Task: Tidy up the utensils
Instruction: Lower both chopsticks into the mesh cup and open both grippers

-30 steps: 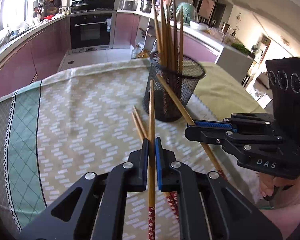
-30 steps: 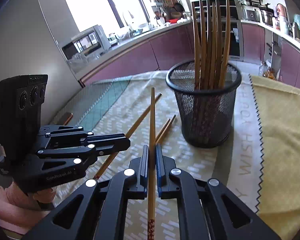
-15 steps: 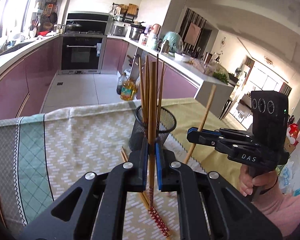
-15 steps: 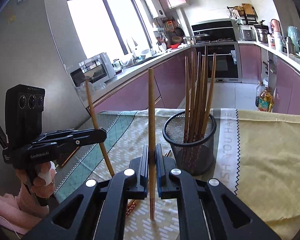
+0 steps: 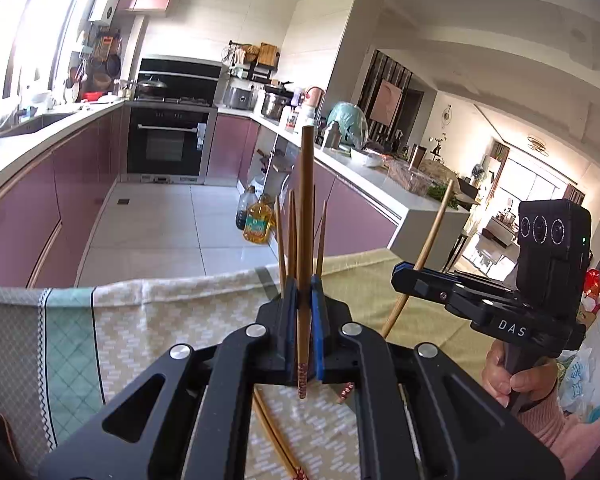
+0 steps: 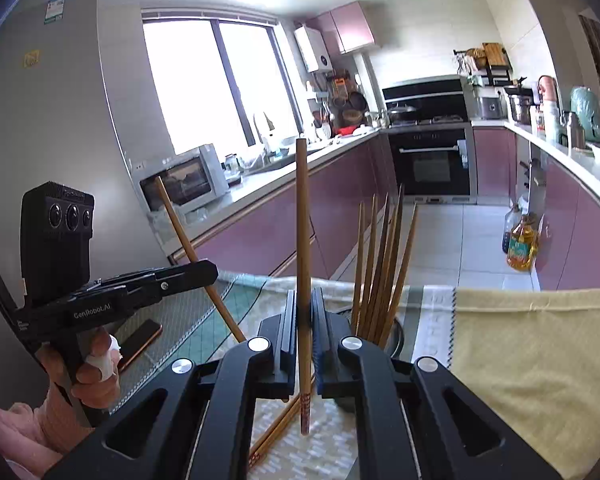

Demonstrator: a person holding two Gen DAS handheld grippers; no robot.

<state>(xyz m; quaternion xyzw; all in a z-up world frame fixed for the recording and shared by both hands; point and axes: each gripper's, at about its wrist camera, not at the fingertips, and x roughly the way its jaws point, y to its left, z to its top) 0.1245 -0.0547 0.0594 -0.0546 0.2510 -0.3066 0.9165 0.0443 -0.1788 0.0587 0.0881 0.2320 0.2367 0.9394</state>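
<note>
My left gripper is clamped tight on a single bamboo chopstick, the blue pads pinching it low on the shaft so that it stands nearly upright, plain end high and the red patterned end hanging just below the jaws. My right gripper is closed the same way on its own chopstick, also close to vertical with the patterned end down. In the left view I see the right gripper off to the side with its stick leaning across it, and a hand in a pink sleeve on the handle.

Just beyond both sets of jaws stands the mesh holder, mostly hidden behind my fingers; I can only make out a bit of its rim, I think, with a bundle of chopsticks rising out of it, points up. Under the grippers, a loose pair of chopsticks lies on the patterned tablecloth. To the right the cloth gives way to a yellow towel. A dark phone lies near the left edge of the table.
</note>
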